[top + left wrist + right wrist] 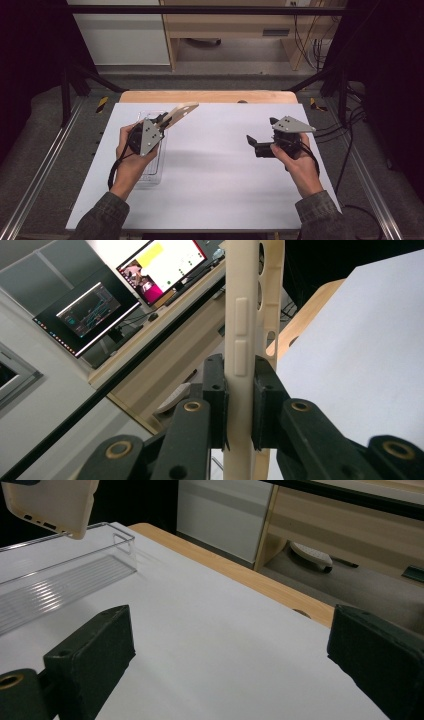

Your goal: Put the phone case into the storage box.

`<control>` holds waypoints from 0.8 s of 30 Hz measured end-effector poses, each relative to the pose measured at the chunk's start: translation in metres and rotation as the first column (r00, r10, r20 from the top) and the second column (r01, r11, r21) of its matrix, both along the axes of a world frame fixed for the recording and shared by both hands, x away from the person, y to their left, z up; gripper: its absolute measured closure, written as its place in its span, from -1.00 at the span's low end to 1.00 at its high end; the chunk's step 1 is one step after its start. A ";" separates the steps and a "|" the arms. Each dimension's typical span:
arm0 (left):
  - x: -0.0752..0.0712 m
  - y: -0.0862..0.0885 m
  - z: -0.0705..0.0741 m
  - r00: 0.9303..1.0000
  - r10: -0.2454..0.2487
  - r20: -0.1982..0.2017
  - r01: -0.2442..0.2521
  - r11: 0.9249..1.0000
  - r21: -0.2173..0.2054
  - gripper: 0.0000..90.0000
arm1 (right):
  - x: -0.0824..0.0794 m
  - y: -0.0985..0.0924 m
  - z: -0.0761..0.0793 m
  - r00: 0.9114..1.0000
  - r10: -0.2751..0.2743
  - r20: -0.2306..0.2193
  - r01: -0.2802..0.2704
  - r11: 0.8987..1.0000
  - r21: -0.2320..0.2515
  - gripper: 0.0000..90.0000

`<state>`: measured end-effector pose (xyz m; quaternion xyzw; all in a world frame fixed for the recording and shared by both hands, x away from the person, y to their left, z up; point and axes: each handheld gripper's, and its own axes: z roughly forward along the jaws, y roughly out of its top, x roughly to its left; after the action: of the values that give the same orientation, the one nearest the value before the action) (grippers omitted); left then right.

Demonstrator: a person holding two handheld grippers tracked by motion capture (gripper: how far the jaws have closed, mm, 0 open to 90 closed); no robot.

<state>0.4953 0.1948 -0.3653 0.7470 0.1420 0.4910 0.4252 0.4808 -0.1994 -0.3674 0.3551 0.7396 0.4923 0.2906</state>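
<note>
- My left gripper [161, 121] is closed on a cream phone case [180, 112]. I see both pads pressing on the edge of the case, just under its two side buttons, in the left gripper view [240, 335].
- In the high view the phone case is lifted off the counter [215, 185] and points up and away from me. It is above the far end of a clear plastic tray [156, 172].
- The tray lies on the left part of the white counter, under my left hand [131, 157].
- My right gripper [253, 141] has its jaws wide apart with nothing between them. It hovers over the right part of the counter, well apart from the case.
- In the right gripper view the case corner [50, 505] hangs above the tray [65, 577].
</note>
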 end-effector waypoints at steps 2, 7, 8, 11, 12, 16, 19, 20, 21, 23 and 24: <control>0.001 0.003 0.001 1.000 0.003 -0.003 -0.003 1.000 -0.011 0.76 | -0.002 -0.004 -0.003 1.000 -0.006 0.003 0.006 1.000 0.019 -0.90; 0.002 0.010 0.004 1.000 0.012 -0.003 -0.012 0.999 -0.036 0.76 | -0.007 -0.010 -0.010 1.000 -0.026 0.014 0.025 0.998 0.053 -0.90; 0.002 0.011 0.004 1.000 0.014 -0.003 -0.014 0.999 -0.039 0.76 | -0.008 -0.012 -0.011 0.999 -0.029 0.019 0.028 0.998 0.063 -0.90; 0.002 0.015 0.005 1.000 0.017 -0.001 -0.017 0.999 -0.052 0.76 | -0.012 -0.016 -0.014 0.998 -0.043 0.038 0.040 0.996 0.085 -0.90; 0.002 0.016 0.006 1.000 0.019 0.001 -0.018 0.998 -0.053 0.76 | -0.013 -0.018 -0.015 0.998 -0.046 0.043 0.041 0.995 0.091 -0.90; 0.003 0.021 0.009 1.000 0.028 0.004 -0.027 0.998 -0.065 0.76 | -0.017 -0.024 -0.017 0.995 -0.060 0.075 0.052 0.992 0.112 -0.90; 0.003 0.025 0.010 0.999 0.033 0.009 -0.032 0.996 -0.079 0.76 | -0.020 -0.029 -0.018 0.994 -0.069 0.088 0.057 0.990 0.127 -0.90; 0.004 0.026 0.011 0.999 0.035 0.008 -0.034 0.996 -0.086 0.76 | -0.021 -0.030 -0.019 0.993 -0.072 0.091 0.059 0.990 0.130 -0.90; 0.004 0.027 0.011 0.999 0.035 0.007 -0.034 0.995 -0.096 0.76 | -0.022 -0.031 -0.020 0.993 -0.073 0.091 0.060 0.989 0.137 -0.90; 0.004 0.029 0.012 0.999 0.038 0.008 -0.036 0.994 -0.107 0.76 | -0.024 -0.034 -0.022 0.993 -0.079 0.092 0.065 0.988 0.141 -0.90; 0.005 0.030 0.012 0.999 0.039 0.007 -0.038 0.993 -0.113 0.76 | -0.025 -0.035 -0.024 0.993 -0.082 0.090 0.068 0.987 0.146 -0.90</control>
<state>0.4999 0.2251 -0.3533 0.7165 0.1819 0.4937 0.4580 0.4556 -0.2341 -0.3912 0.3786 0.6739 0.5490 0.3180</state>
